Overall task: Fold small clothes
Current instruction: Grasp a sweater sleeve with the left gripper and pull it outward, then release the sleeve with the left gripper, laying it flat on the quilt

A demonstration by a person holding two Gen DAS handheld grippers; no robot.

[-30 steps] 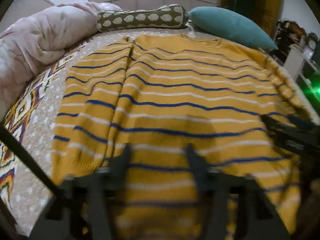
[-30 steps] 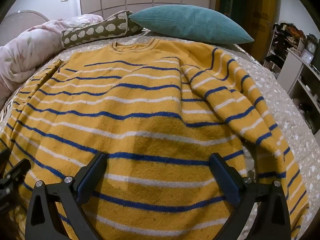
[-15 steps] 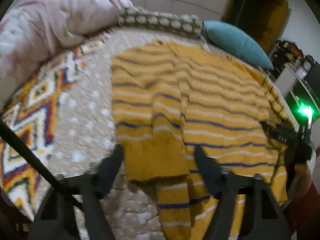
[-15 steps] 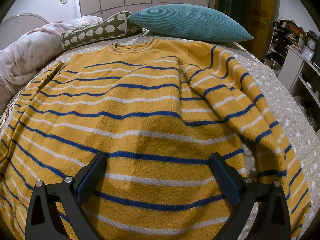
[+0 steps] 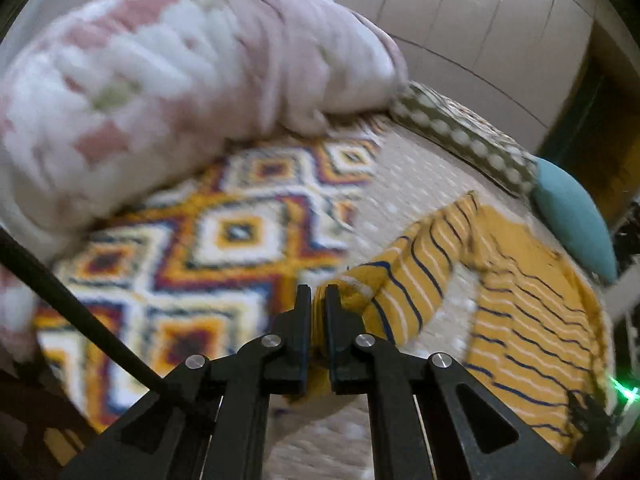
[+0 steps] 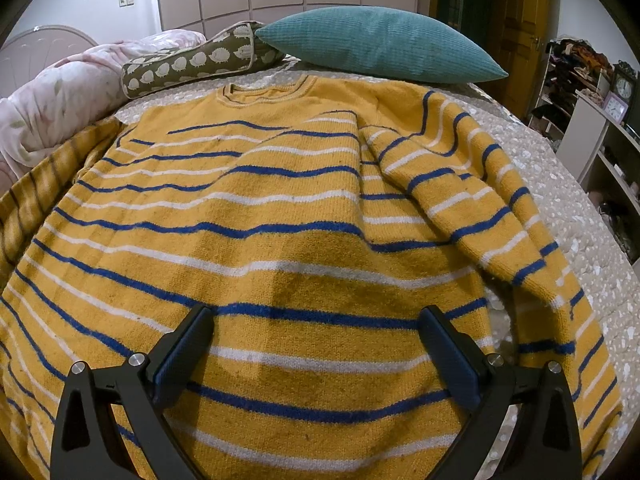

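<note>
A yellow sweater (image 6: 280, 240) with blue and white stripes lies spread flat on the bed, collar toward the pillows; it also shows in the left wrist view (image 5: 532, 320). My left gripper (image 5: 318, 300) is shut on the cuff of the sweater's left sleeve (image 5: 408, 264) and holds it stretched out sideways from the body, over the patterned bedspread (image 5: 224, 248). My right gripper (image 6: 316, 320) is open and empty, hovering over the sweater's lower middle. The right sleeve (image 6: 480, 208) lies folded across the body's right side.
A pink duvet (image 5: 160, 80) is bunched at the left. A hedgehog-print bolster (image 6: 196, 60) and a teal pillow (image 6: 376, 44) lie at the head of the bed. Shelves with clocks and clutter (image 6: 600, 112) stand to the right.
My left gripper has swung left off the sweater body, closed on the left sleeve's cuff and pulled it outward. The right gripper has stayed open over the sweater.
</note>
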